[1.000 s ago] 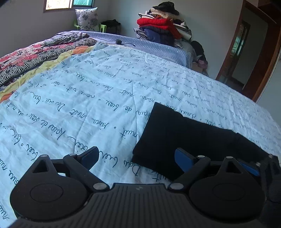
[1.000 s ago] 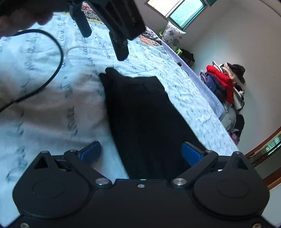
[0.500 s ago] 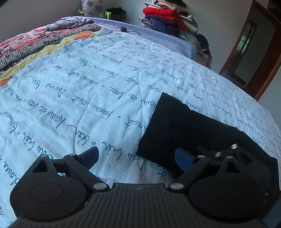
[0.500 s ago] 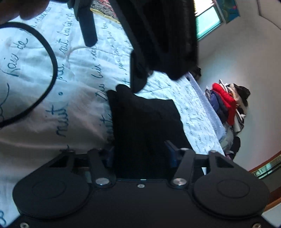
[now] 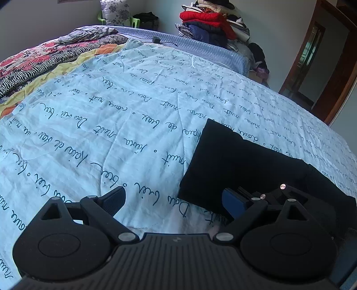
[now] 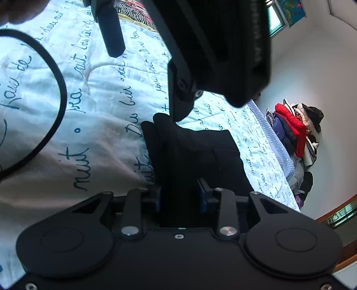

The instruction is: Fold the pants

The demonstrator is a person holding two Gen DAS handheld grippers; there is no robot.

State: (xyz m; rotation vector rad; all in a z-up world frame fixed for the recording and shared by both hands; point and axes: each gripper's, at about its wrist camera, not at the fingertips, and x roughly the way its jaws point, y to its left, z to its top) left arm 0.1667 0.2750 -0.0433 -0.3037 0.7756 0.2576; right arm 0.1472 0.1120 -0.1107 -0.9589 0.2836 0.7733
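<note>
The black pants (image 5: 241, 160) lie folded on the light blue bedsheet with dark script (image 5: 111, 125). My left gripper (image 5: 174, 200) is open and empty, just above the sheet at the pants' near left corner. My right gripper (image 6: 179, 196) is shut on the near end of the pants (image 6: 194, 154), with black cloth bunched between its blue pads. The right gripper also shows in the left wrist view (image 5: 267, 196), on the pants' near edge. The left gripper's body (image 6: 214, 44) fills the top of the right wrist view, close above the pants.
A pile of clothes with a red jacket (image 5: 207, 20) stands beyond the bed's far edge. Patterned blankets (image 5: 44, 60) lie at the far left. A black cable (image 6: 55, 93) loops over the sheet at left. A wooden door frame (image 5: 330, 73) is at the right.
My right gripper has closed from wide open onto the near end of the pants. My left gripper has come lower and closer to the pants, still open.
</note>
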